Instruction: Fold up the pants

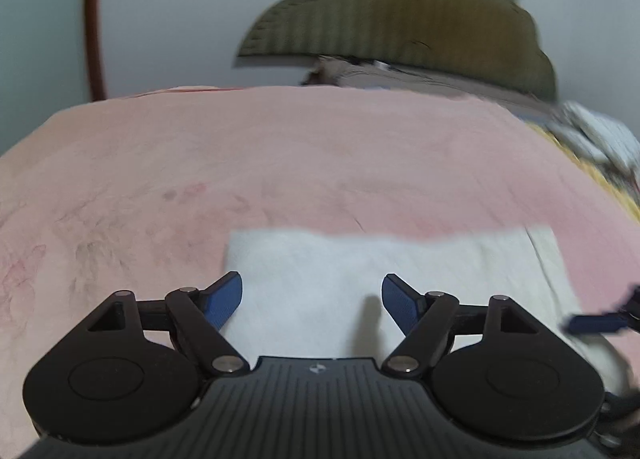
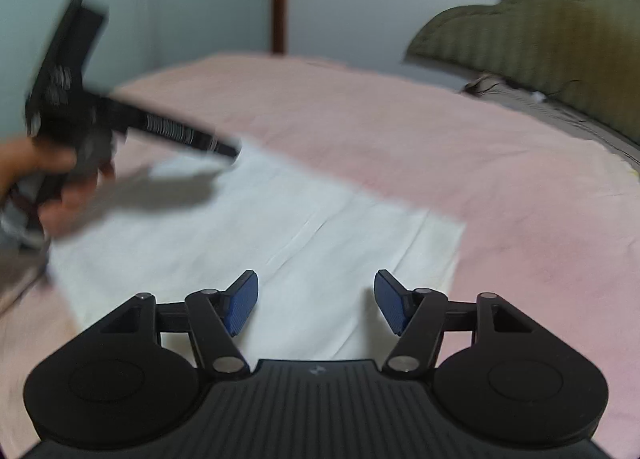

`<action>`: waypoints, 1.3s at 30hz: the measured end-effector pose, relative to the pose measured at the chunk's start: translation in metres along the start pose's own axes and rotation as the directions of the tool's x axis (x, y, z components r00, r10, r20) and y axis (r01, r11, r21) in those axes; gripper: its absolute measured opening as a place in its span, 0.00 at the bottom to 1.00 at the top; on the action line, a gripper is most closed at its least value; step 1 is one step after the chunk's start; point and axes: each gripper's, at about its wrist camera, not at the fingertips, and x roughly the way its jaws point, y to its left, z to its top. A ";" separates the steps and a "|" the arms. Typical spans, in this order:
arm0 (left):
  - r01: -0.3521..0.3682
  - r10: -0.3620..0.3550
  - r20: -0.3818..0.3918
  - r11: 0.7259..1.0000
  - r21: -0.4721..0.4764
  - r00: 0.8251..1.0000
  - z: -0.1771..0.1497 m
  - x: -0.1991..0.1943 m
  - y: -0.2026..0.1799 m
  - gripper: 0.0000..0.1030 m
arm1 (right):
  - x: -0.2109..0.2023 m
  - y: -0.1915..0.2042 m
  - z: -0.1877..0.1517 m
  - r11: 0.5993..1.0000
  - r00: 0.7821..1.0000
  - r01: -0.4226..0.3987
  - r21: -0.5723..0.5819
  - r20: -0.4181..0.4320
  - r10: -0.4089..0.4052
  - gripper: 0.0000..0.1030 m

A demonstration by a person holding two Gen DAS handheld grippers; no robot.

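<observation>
Both the left gripper (image 1: pixel 312 301) and right gripper (image 2: pixel 316 301) hover, jaws wide and holding nothing, above white folded pants (image 2: pixel 260 227) on the pink bed (image 2: pixel 400 131).

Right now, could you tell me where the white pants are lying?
The white pants lie flat on the pink bedspread, low in both wrist views, directly beneath the open left gripper and right gripper.
</observation>
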 end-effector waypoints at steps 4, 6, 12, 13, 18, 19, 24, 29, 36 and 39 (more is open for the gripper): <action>-0.071 0.071 -0.001 0.991 0.114 0.997 -0.026 -0.007 -0.020 0.79 | -0.003 -0.007 -0.027 0.996 1.000 0.006 0.094 0.006 -0.006 0.61; -0.064 0.062 0.025 0.993 0.099 0.998 -0.031 -0.018 -0.019 0.79 | -0.023 -0.004 -0.027 0.991 0.995 0.085 0.104 0.033 -0.089 0.61; 0.014 -0.014 0.011 1.000 -0.027 1.000 -0.038 -0.045 0.002 0.80 | -0.054 0.035 -0.042 0.919 0.950 0.298 -0.258 0.174 -0.259 0.61; 0.025 -0.024 0.011 0.999 -0.031 1.000 -0.040 -0.049 0.002 0.80 | -0.055 0.043 -0.047 0.897 0.950 0.304 -0.322 0.177 -0.259 0.61; 0.045 -0.045 0.008 0.999 -0.011 0.999 -0.044 -0.062 -0.006 0.83 | -0.034 0.054 -0.056 0.826 0.953 0.302 -0.476 0.136 -0.270 0.60; 0.044 -0.044 0.007 0.999 -0.003 0.999 -0.045 -0.062 -0.008 0.83 | -0.032 0.056 -0.058 0.824 0.955 0.296 -0.483 0.131 -0.266 0.56; 0.055 -0.055 -0.019 0.998 -0.008 0.998 -0.046 -0.059 -0.012 0.83 | -0.016 0.067 -0.058 0.739 0.929 0.365 -0.566 0.168 -0.330 0.51; 0.055 -0.055 0.003 0.998 0.016 0.998 -0.045 -0.068 -0.015 0.84 | -0.005 0.075 -0.061 0.725 0.940 0.323 -0.608 0.117 -0.321 0.11; 0.036 -0.025 -0.086 0.992 0.125 0.996 -0.060 -0.040 -0.025 0.92 | -0.015 0.074 -0.064 0.771 0.951 0.287 -0.568 0.076 -0.299 0.10; 0.045 -0.036 -0.061 0.988 0.146 0.998 -0.061 -0.047 -0.026 0.91 | -0.015 0.073 -0.063 0.778 0.951 0.294 -0.555 0.089 -0.296 0.12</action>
